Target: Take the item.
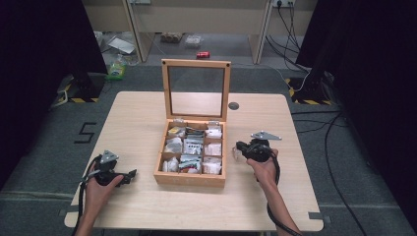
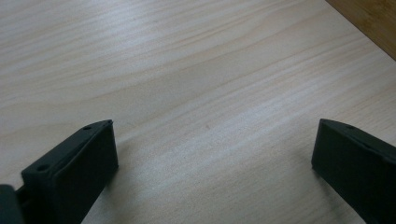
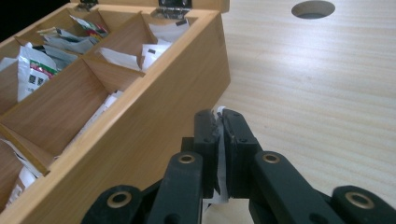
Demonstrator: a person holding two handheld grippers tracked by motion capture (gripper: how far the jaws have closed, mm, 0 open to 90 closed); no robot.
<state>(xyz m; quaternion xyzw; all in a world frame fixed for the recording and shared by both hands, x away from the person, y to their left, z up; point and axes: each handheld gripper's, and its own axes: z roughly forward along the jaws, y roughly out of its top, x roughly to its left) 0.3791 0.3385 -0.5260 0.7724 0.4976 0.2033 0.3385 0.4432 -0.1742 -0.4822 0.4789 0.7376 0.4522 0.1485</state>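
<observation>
A wooden box [image 1: 190, 178] with an upright glass-paned lid [image 1: 197, 89] stands mid-table, its compartments full of small packets [image 1: 192, 146]. My right gripper [image 1: 239, 150] hovers just right of the box, shut on a thin white packet [image 3: 221, 156] pinched between its jaws, low over the tabletop beside the box's wall [image 3: 154, 135]. My left gripper [image 1: 131, 174] rests at the front left of the table, pointing toward the box. Its jaws stand wide apart over bare wood, nothing between the fingertips [image 2: 95, 140].
The light wooden table [image 1: 142, 113] has a round cable hole [image 1: 233, 105] behind the box's right side. Beyond the table lie floor clutter, cables and desk legs. Dark curtains flank both sides.
</observation>
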